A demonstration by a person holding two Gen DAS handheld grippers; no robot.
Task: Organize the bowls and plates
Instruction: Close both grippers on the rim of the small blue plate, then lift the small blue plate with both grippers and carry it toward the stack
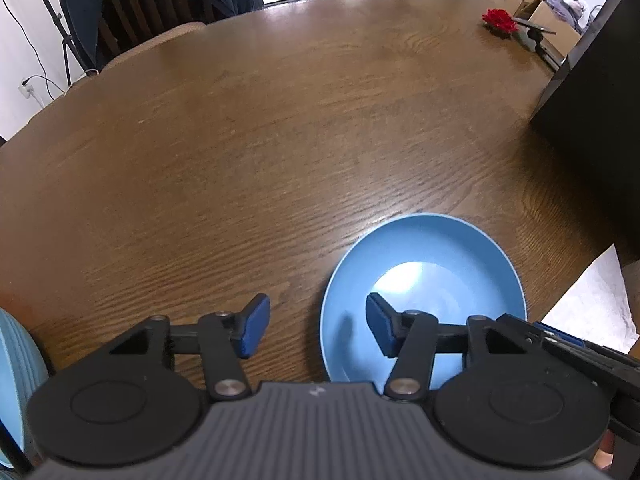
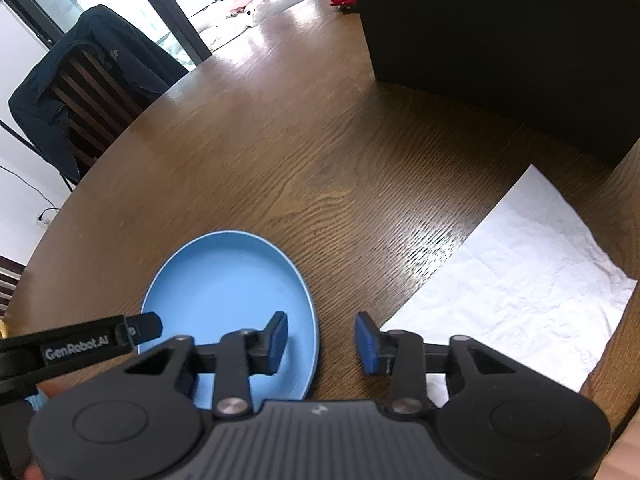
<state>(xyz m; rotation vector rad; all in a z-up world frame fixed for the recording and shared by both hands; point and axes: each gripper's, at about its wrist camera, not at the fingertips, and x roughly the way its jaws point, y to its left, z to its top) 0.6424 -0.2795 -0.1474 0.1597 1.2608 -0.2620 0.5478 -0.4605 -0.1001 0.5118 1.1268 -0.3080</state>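
Blue plate [image 1: 424, 280] rim between both tongs

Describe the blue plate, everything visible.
The blue plate is round, plain matte sky blue, with a shallow raised rim and a flat centre; it looks like ceramic or melamine. It sits upright and empty on the brown wooden table, near the front edge, left of the white cloth. Both grippers straddle its rim: the left gripper on its left edge, the right gripper on its right edge, each with one pad over the plate and one outside. The pads do not appear to press on it yet.
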